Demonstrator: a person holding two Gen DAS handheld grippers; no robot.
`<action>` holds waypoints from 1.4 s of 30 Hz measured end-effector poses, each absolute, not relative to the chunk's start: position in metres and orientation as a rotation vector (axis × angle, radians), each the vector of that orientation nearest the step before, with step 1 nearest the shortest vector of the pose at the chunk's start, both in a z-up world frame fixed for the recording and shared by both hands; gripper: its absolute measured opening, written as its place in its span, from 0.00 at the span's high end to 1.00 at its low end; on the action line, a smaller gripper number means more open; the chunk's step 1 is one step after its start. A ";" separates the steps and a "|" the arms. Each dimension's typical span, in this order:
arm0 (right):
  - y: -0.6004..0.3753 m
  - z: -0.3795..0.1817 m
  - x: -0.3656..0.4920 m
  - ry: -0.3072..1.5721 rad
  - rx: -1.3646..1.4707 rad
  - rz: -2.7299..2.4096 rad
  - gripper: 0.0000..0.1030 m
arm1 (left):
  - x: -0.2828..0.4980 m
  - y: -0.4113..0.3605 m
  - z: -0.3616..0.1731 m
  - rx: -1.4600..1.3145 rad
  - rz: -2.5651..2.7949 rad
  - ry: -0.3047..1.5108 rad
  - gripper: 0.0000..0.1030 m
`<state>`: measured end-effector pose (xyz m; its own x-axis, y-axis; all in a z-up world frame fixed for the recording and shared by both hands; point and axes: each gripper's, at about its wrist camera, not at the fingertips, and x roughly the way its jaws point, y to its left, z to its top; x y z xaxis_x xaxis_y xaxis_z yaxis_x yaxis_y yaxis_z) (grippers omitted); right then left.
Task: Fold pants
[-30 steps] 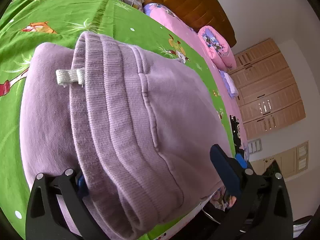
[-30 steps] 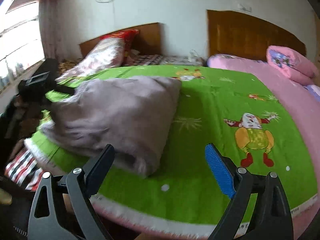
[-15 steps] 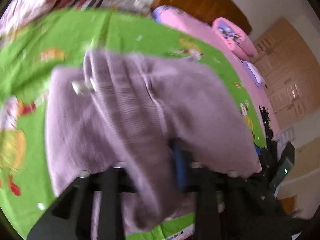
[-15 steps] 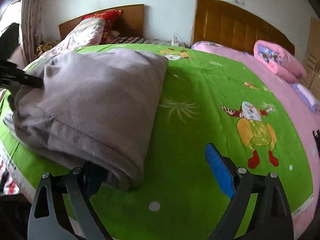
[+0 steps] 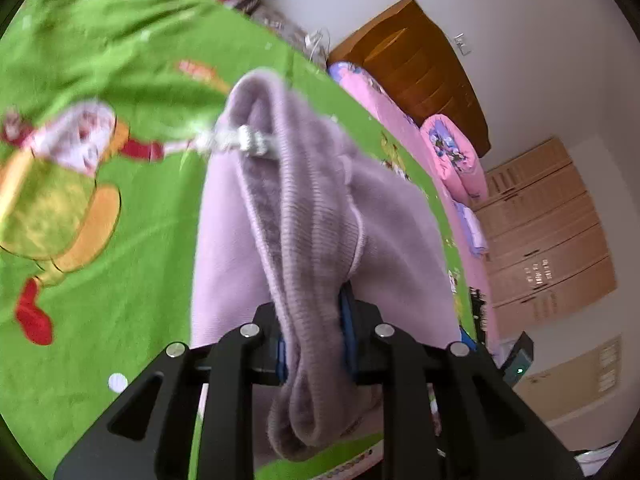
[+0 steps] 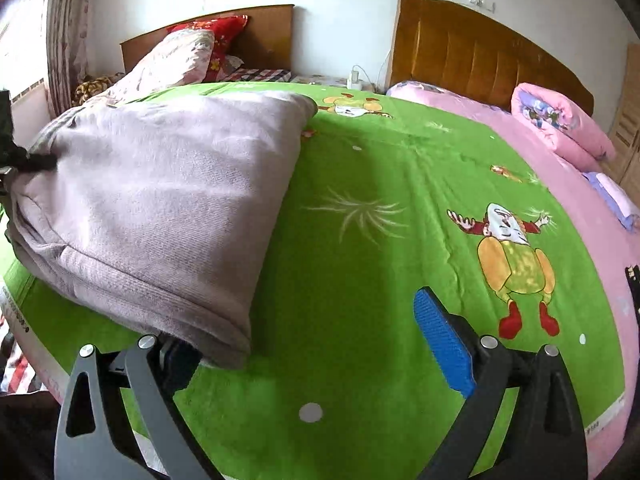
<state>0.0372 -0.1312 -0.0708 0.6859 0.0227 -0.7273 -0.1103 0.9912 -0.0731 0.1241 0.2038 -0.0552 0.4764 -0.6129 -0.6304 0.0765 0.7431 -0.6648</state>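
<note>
Green cartoon-printed bedding (image 6: 360,200) on the bed fills the space ahead of both our tools, with a pink quilt (image 6: 560,152) and wooden headboards beyond. On it lie the lilac pants (image 6: 160,200), already folded into a thick bundle, ahead and to the left of our right tool (image 6: 316,344). That tool is spread wide; its left finger sits just under the bundle's near corner, its blue pad (image 6: 440,340) well clear of cloth. A second ago our left tool (image 5: 314,344) stood wide around the ribbed waistband (image 5: 312,240); its jaws have just been closing and now pinch that band. We judge the next fold can start once the right tool grips too. A white drawstring (image 5: 248,142) dangles just beyond.
</note>
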 end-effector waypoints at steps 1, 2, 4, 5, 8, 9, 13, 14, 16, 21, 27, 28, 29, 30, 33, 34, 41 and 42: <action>-0.130 -0.069 0.037 0.815 -0.123 0.066 0.11 | 0.118 0.199 -0.040 -0.596 -0.462 0.966 0.81; -0.128 -0.067 0.037 0.813 -0.137 0.057 0.11 | 0.111 0.195 -0.026 -0.576 -0.478 0.940 0.81; -0.129 -0.068 0.036 0.817 -0.135 0.055 0.11 | 0.106 0.193 -0.021 -0.557 -0.490 0.929 0.81; -0.130 -0.070 0.036 0.824 -0.118 0.058 0.11 | 0.110 0.198 -0.031 -0.558 -0.483 0.958 0.80; -0.137 -0.074 0.040 0.837 -0.054 0.085 0.11 | 0.116 0.218 -0.080 -0.681 -0.491 1.015 0.79; -0.135 -0.073 0.040 0.835 -0.077 0.085 0.11 | 0.113 0.223 -0.080 -0.710 -0.501 1.009 0.79; -0.134 -0.073 0.039 0.838 -0.090 0.095 0.11 | 0.108 0.221 -0.077 -0.694 -0.482 0.993 0.75; -0.135 -0.071 0.038 0.847 -0.083 0.115 0.11 | 0.108 0.222 -0.075 -0.696 -0.477 1.000 0.71; -0.139 -0.064 0.030 0.853 -0.100 0.175 0.11 | 0.104 0.219 -0.059 -0.644 -0.416 0.995 0.57; -0.148 -0.022 0.005 0.752 -0.001 0.396 0.11 | 0.091 0.192 0.023 -0.332 -0.226 0.767 0.20; -0.084 -0.012 0.036 0.705 0.032 0.622 0.11 | 0.137 0.101 0.007 -0.163 -0.464 0.879 0.17; -0.074 -0.020 0.038 0.737 -0.001 0.639 0.11 | 0.140 0.099 -0.009 -0.165 -0.452 0.926 0.17; -0.066 -0.030 0.039 0.784 -0.027 0.649 0.09 | 0.142 0.100 -0.024 -0.172 -0.434 0.961 0.19; -0.062 -0.045 0.037 0.837 -0.048 0.662 0.09 | 0.140 0.108 -0.036 -0.188 -0.444 0.955 0.20; -0.064 -0.054 0.023 0.797 -0.113 0.683 0.09 | 0.135 0.127 -0.042 -0.247 -0.527 0.892 0.26; -0.065 -0.054 0.024 0.793 -0.106 0.692 0.09 | 0.138 0.129 -0.043 -0.257 -0.527 0.895 0.27; -0.071 -0.032 0.035 0.852 -0.102 0.810 0.07 | 0.132 0.143 -0.027 -0.295 -0.500 0.931 0.26; -0.078 -0.020 0.043 0.824 -0.070 0.846 0.07 | 0.129 0.138 -0.017 -0.279 -0.511 0.908 0.23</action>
<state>0.0429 -0.0780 -0.0196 0.3806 0.6360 -0.6714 -0.6875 0.6801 0.2545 0.1289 0.1380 -0.0170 0.5077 -0.5326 -0.6772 0.3027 0.8462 -0.4385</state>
